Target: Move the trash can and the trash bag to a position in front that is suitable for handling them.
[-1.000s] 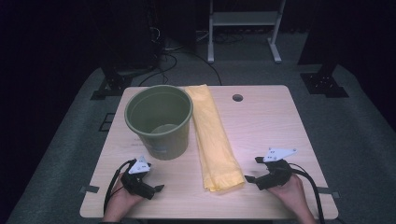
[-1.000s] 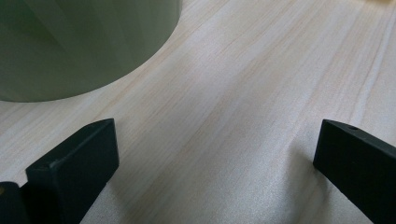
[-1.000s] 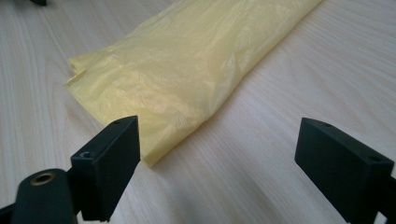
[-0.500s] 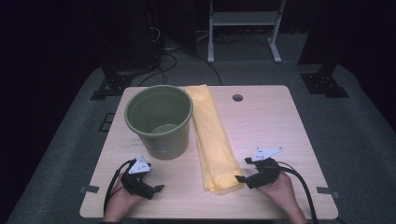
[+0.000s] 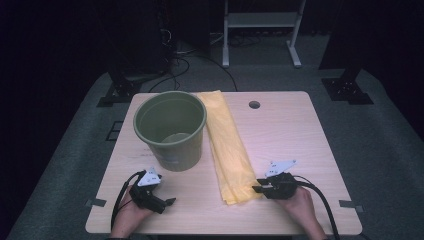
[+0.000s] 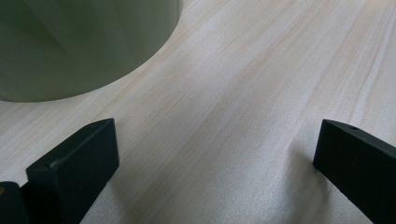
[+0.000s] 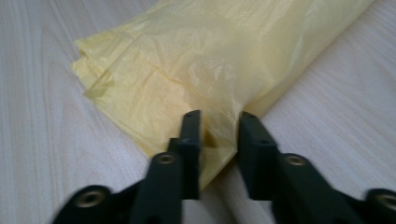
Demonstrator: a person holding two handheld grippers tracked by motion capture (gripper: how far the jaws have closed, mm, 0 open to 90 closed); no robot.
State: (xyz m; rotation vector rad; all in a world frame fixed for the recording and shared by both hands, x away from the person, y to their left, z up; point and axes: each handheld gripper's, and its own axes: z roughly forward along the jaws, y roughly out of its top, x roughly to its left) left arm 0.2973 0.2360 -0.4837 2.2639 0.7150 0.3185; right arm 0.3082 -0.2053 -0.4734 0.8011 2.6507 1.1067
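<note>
A long folded yellow plastic bag (image 5: 227, 145) lies on the wooden table (image 5: 295, 135), just right of an upright olive green bucket (image 5: 171, 129). My right gripper (image 5: 256, 189) is at the bag's near right corner. In the right gripper view its jaws have just been closing and stand narrow, with the bag's edge (image 7: 196, 65) between them and a small gap still visible around it (image 7: 219, 116). My left gripper (image 5: 170, 202) rests on the table in front of the bucket, open, with bare wood between its jaws (image 6: 215, 154). The bucket's wall (image 6: 79, 42) is close ahead of it.
A round cable hole (image 5: 254, 105) sits near the table's far edge. Cables trail from both grippers toward the near edge. Beyond the table are a white stand (image 5: 260, 30) and dark equipment on grey carpet.
My right gripper has slid left to the bag's corner and its jaws have narrowed around the bag's edge. The left gripper, bucket and bag have stayed in place.
</note>
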